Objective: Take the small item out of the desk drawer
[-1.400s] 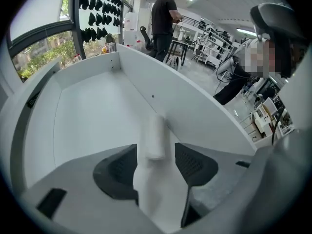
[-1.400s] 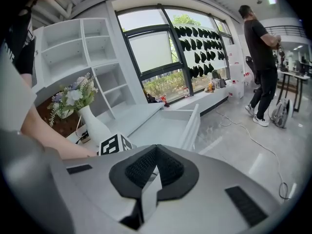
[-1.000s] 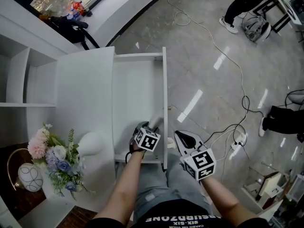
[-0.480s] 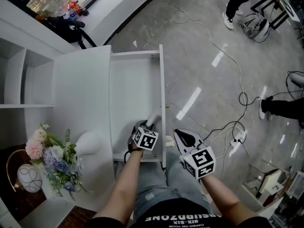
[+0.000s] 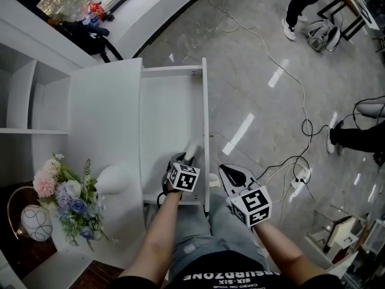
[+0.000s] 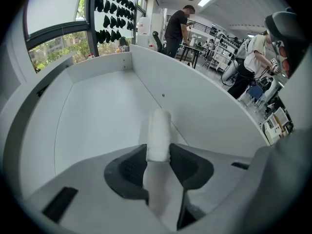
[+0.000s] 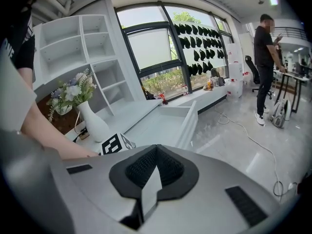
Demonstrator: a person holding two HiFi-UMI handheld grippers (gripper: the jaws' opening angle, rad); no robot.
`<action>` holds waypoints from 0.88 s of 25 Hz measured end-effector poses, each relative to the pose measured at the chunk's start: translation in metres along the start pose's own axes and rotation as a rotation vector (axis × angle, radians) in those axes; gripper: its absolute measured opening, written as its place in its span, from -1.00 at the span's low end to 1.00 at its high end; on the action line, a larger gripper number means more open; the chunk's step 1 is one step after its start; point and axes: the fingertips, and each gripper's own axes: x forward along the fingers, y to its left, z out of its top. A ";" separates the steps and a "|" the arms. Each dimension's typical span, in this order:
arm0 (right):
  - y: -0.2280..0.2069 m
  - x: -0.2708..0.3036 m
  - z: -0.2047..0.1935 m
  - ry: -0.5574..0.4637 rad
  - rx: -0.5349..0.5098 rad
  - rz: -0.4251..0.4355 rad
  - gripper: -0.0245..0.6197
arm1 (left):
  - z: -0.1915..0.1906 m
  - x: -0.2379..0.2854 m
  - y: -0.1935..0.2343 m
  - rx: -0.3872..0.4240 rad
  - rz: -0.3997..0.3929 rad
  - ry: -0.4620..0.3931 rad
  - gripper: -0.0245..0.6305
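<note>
Shiny grey floor (image 5: 271,101) runs past a white desk (image 5: 102,113), and the desk's drawer (image 5: 171,101) is pulled wide open. A white vase (image 5: 114,182) and some flowers (image 5: 66,200) stand on the desk near the person. The left gripper (image 5: 190,154) is down inside the drawer, in the near corner, close to the right side wall. A second ago its jaws stood wide open in that same spot. Now they are closing, and the small white item (image 6: 159,130) sits right between them. In the left gripper view both dark pads (image 6: 130,167) already touch the item's sides, so the claw has hold of it. The item looks like a little white roll that pokes out in front of the jaws, and it is not out of the drawer yet. I cannot tell if it is off the drawer bottom. The right gripper (image 5: 227,173) hangs outside the drawer, just past its front, with its jaws pressed together and nothing in them. I think the grab is nearly done, and the lift out is what is left to do.
</note>
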 end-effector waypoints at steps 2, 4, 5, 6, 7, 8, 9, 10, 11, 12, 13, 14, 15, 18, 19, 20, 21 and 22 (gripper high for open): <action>0.002 0.000 0.000 0.000 -0.003 0.003 -0.93 | 0.001 -0.002 0.001 -0.007 0.002 -0.006 -0.48; 0.004 -0.001 0.001 -0.001 -0.007 0.006 -0.93 | 0.001 -0.004 0.002 -0.016 0.003 -0.011 -0.48; 0.006 -0.001 0.001 -0.002 -0.011 0.007 -0.93 | 0.001 -0.006 0.002 -0.022 0.004 -0.014 -0.48; 0.007 -0.002 0.002 -0.002 -0.015 0.008 -0.93 | 0.001 -0.008 0.002 -0.027 0.005 -0.016 -0.48; 0.008 -0.003 0.002 -0.001 -0.019 0.009 -0.93 | 0.002 -0.010 0.003 -0.031 0.006 -0.019 -0.48; 0.009 -0.004 0.003 -0.001 -0.021 0.010 -0.93 | 0.002 -0.012 0.003 -0.036 0.007 -0.022 -0.48; 0.010 -0.005 0.003 -0.002 -0.023 0.011 -0.93 | 0.002 -0.014 0.002 -0.041 0.008 -0.025 -0.48; 0.011 -0.007 0.004 -0.002 -0.025 0.011 -0.93 | 0.002 -0.017 0.002 -0.046 0.010 -0.028 -0.48; 0.012 -0.008 0.004 -0.003 -0.028 0.012 -0.93 | 0.002 -0.019 0.002 -0.051 0.012 -0.032 -0.48; 0.014 -0.009 0.004 -0.004 -0.033 0.013 -0.93 | 0.002 -0.021 0.003 -0.056 0.013 -0.036 -0.48; 0.015 -0.010 0.005 -0.005 -0.040 0.015 -0.93 | 0.003 -0.023 0.003 -0.060 0.015 -0.040 -0.48; 0.016 -0.011 0.006 -0.005 -0.047 0.016 -0.93 | 0.003 -0.025 0.002 -0.064 0.016 -0.044 -0.48; 0.017 -0.012 0.006 -0.006 -0.052 0.017 -0.93 | 0.004 -0.027 0.001 -0.069 0.016 -0.048 -0.48; 0.021 -0.016 0.008 -0.007 -0.060 0.019 -0.93 | 0.004 -0.034 -0.002 -0.081 0.015 -0.059 -0.48; 0.022 -0.018 0.008 -0.007 -0.063 0.019 -0.93 | 0.004 -0.036 -0.003 -0.085 0.015 -0.061 -0.48; 0.023 -0.019 0.009 -0.007 -0.065 0.020 -0.93 | 0.004 -0.038 -0.003 -0.089 0.015 -0.064 -0.48; 0.024 -0.020 0.009 -0.007 -0.068 0.022 -0.93 | 0.004 -0.040 -0.004 -0.093 0.016 -0.066 -0.48; 0.025 -0.022 0.009 -0.008 -0.070 0.024 -0.93 | 0.004 -0.043 -0.005 -0.097 0.018 -0.070 -0.48</action>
